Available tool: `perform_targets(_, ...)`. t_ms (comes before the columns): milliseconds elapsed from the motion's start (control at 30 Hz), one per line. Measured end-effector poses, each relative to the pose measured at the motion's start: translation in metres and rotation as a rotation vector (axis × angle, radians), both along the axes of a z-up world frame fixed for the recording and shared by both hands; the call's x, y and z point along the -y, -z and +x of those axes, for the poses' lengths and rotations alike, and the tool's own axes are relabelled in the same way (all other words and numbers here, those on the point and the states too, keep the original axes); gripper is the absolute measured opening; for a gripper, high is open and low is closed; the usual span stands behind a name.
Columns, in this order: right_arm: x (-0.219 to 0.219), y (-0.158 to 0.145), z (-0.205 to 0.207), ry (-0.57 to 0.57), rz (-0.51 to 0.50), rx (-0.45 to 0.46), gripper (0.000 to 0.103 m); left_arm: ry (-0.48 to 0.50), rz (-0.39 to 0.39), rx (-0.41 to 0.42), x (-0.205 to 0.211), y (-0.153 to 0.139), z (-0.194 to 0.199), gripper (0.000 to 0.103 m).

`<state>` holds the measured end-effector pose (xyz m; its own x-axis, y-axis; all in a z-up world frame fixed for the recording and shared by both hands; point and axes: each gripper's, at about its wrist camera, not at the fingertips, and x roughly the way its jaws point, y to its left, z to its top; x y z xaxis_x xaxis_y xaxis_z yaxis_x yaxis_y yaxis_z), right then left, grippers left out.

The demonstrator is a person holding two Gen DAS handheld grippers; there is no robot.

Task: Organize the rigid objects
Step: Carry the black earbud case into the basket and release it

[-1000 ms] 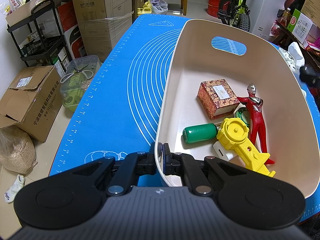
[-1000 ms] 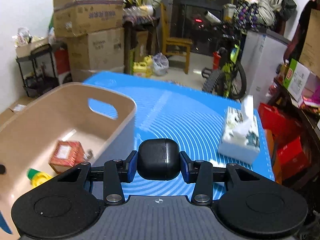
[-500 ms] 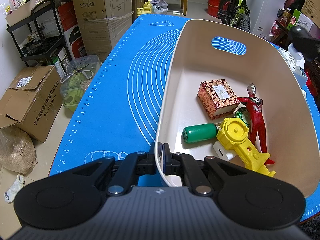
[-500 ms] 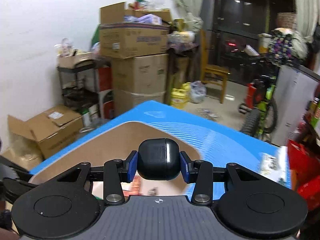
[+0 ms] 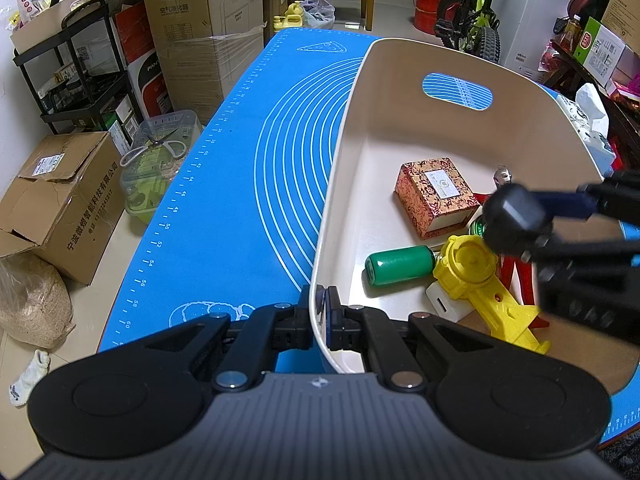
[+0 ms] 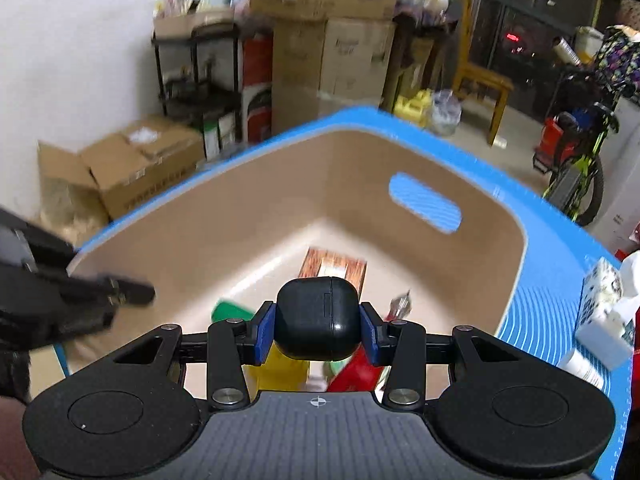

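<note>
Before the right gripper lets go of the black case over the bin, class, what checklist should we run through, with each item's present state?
1. Right gripper holds black earbud case between both pads: ok.
2. Case is above the beige bin interior, not the blue mat: ok.
3. Left gripper clamps the bin's near rim to steady it: ok.
4. Landing spot is bare: not ok; yellow toy and red figure lie beneath.
5. Height above the toys is low enough for a gentle drop: cannot tell.
</note>
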<state>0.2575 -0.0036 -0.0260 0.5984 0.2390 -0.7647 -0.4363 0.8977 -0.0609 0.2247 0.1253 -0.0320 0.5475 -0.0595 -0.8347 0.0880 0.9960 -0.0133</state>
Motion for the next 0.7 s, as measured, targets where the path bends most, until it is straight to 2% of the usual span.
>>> perform_targets(133, -0.002, 0.010, -0.003, -0.002, -0.035, -0.018, 0.049, 0.000, 0.000, 0.000, 0.000, 0.000, 0.000, 0.007)
perform_targets(267, 0.004, 0.009, -0.002, 0.027, -0.008, -0.029, 0.050, 0.000, 0.002, 0.000, 0.000, 0.001, 0.001, 0.007)
perform_targets(433, 0.009, -0.004, -0.002, 0.056, 0.014, 0.002, 0.073, 0.000, 0.002, 0.000, 0.000, 0.001, 0.001, 0.007)
perform_targets(467, 0.012, -0.010, -0.003, 0.078, 0.017, 0.018, 0.082, 0.000, 0.002, 0.000, 0.000, 0.001, 0.001, 0.007)
perform_targets(700, 0.048, -0.044, -0.004, 0.175, 0.092, 0.088, 0.094, 0.000, 0.002, 0.000, 0.000, 0.001, 0.001, 0.007)
